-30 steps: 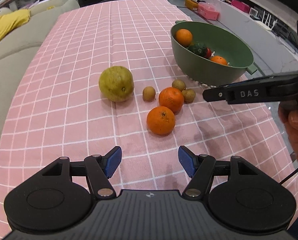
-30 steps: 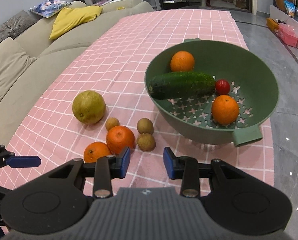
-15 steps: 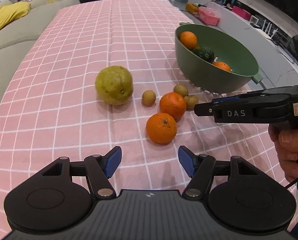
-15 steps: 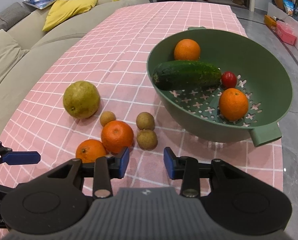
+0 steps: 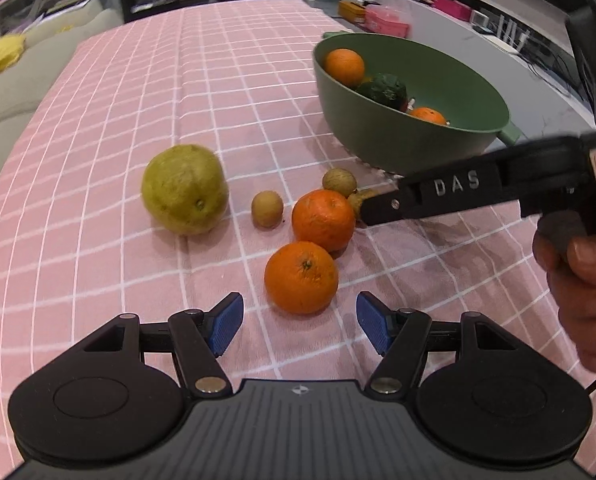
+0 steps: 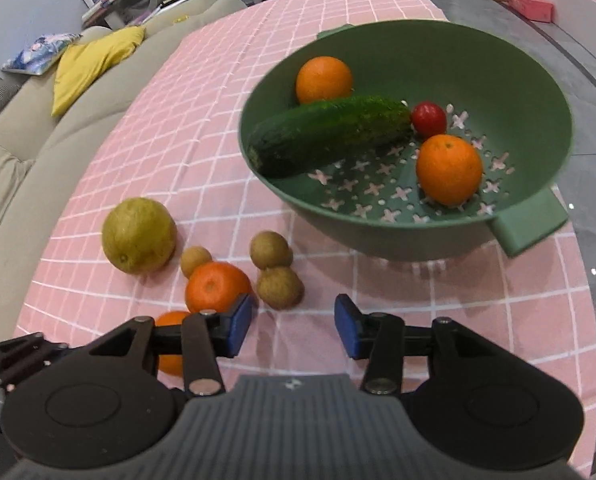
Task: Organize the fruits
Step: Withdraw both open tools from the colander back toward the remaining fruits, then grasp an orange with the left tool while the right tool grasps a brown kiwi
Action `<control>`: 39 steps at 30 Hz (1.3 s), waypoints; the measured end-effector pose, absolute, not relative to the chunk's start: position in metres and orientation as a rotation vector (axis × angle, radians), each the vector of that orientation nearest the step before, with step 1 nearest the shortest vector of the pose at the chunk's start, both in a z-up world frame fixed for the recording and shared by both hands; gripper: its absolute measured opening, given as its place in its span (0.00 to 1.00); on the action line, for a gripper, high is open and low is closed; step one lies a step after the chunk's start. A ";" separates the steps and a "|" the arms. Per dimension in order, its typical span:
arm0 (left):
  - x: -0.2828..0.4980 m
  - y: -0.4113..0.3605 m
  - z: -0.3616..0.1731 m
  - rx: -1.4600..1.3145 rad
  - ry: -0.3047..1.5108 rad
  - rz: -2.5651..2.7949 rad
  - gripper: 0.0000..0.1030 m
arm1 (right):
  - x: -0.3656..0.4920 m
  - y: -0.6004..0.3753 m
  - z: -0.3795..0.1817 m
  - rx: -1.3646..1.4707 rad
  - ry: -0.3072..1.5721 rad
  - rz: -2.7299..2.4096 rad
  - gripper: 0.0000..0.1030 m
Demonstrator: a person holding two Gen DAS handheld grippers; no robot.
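Left tool (image 5: 299, 322) spread wide, holding nothing, low centre of the left view; an orange (image 5: 301, 277) sits on the pink checked tabletop (image 5: 98, 152) just ahead of the blue fingertips (image 5: 228, 322). Second orange (image 5: 323, 220) right behind it, touching or nearly. Big yellow-green fruit (image 5: 185, 189) centre left, small brown fruit (image 5: 267, 209) between it and the oranges. Right tool (image 6: 294, 326) also wide, nothing held, low centre of the right view; in the left view its black side comes in from the right edge, tip by the second orange. Two more small brown fruits (image 6: 279, 286) touch each other just ahead of its left fingertip. Green bowl (image 6: 538, 92) upper right of both views holds two oranges (image 6: 449, 169), a cucumber (image 6: 330, 134) and a small red fruit (image 6: 429, 117). Sofa (image 6: 14, 160) with a yellow cushion (image 6: 94, 60) upper left.
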State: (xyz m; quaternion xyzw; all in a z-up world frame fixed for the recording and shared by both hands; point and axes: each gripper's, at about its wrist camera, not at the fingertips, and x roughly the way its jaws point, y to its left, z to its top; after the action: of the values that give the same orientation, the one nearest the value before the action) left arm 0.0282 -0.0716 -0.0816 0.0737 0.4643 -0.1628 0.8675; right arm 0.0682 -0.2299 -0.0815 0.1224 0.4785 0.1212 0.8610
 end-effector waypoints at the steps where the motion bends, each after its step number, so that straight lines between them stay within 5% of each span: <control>1: 0.029 -0.073 -0.083 0.170 0.968 -0.353 0.74 | 0.069 -0.230 -0.081 0.263 0.997 0.257 0.42; 12: 0.042 -0.084 -0.091 0.310 0.930 -0.494 0.73 | 0.081 -0.227 -0.085 0.317 0.990 0.251 0.39; 18: 0.050 -0.082 -0.094 0.291 0.935 -0.511 0.65 | 0.084 -0.230 -0.093 0.374 1.019 0.236 0.22; 25: 0.052 -0.077 -0.095 0.264 0.937 -0.504 0.50 | 0.085 -0.225 -0.092 0.351 1.014 0.248 0.21; 39: 0.044 -0.068 -0.087 0.232 0.946 -0.492 0.50 | 0.086 -0.229 -0.089 0.359 1.034 0.250 0.21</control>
State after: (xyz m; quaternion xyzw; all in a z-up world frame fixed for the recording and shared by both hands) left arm 0.0438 -0.0677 -0.0874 0.1105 0.4500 -0.2342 0.8547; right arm 0.0856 -0.2294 -0.0889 0.1704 0.4902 0.1187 0.8465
